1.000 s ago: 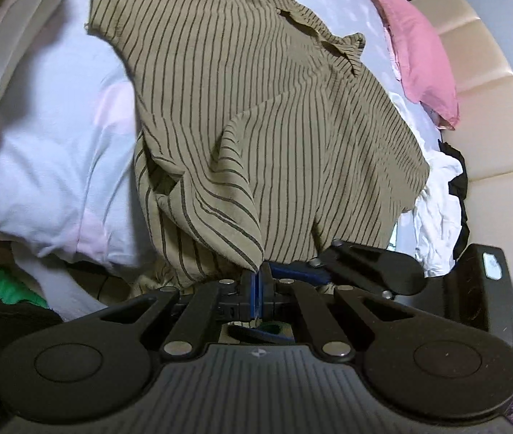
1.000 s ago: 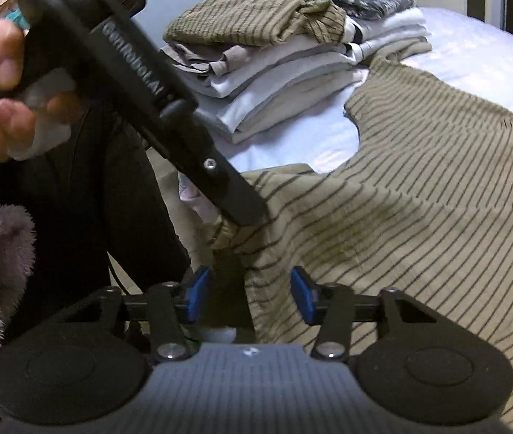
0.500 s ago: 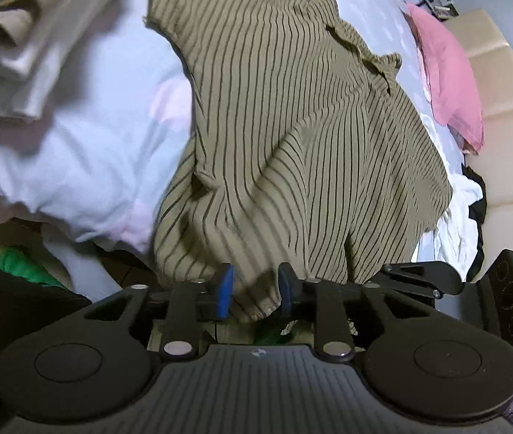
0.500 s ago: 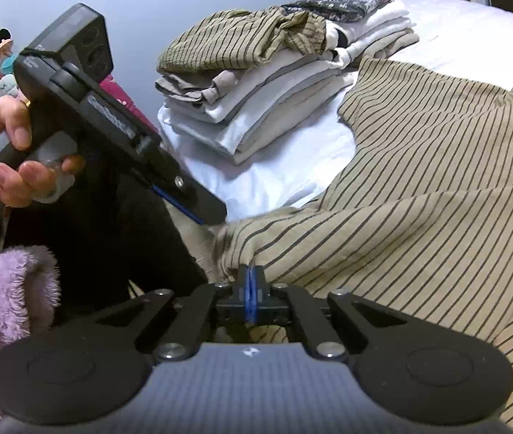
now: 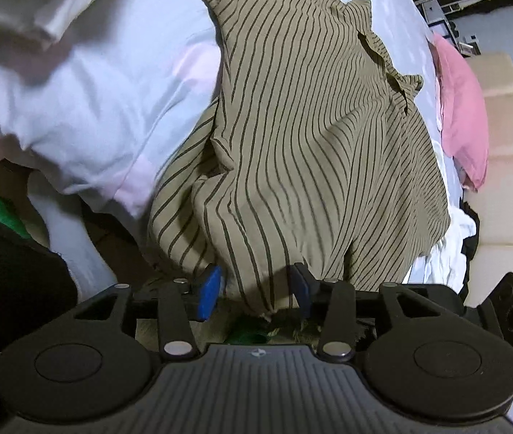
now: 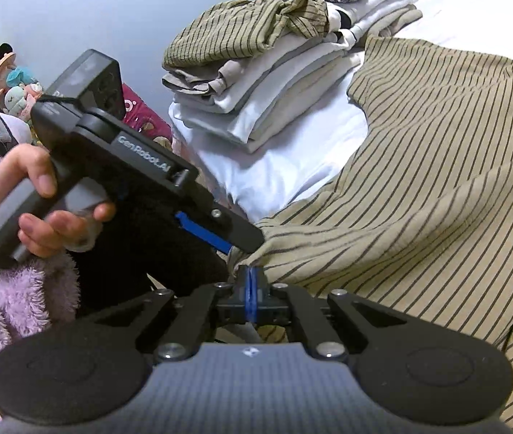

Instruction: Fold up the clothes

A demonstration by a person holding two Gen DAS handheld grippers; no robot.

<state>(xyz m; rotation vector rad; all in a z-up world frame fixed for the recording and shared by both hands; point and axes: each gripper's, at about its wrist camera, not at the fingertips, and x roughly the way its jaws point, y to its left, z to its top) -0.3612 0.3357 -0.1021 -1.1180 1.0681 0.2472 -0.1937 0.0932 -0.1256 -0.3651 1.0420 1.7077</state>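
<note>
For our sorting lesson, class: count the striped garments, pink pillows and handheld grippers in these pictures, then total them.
Striped garments: 2, the spread shirt and the folded top
Pink pillow: 1
Grippers: 2, left gripper, jaws opening with the shirt hem between them; right gripper, shut on the shirt
Total: 5

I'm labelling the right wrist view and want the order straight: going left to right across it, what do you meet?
Purple fleece sleeve → hand holding the left gripper, its jaws opening → stack of folded clothes → striped shirt, its hem pinched in the right gripper low at centre.
</note>
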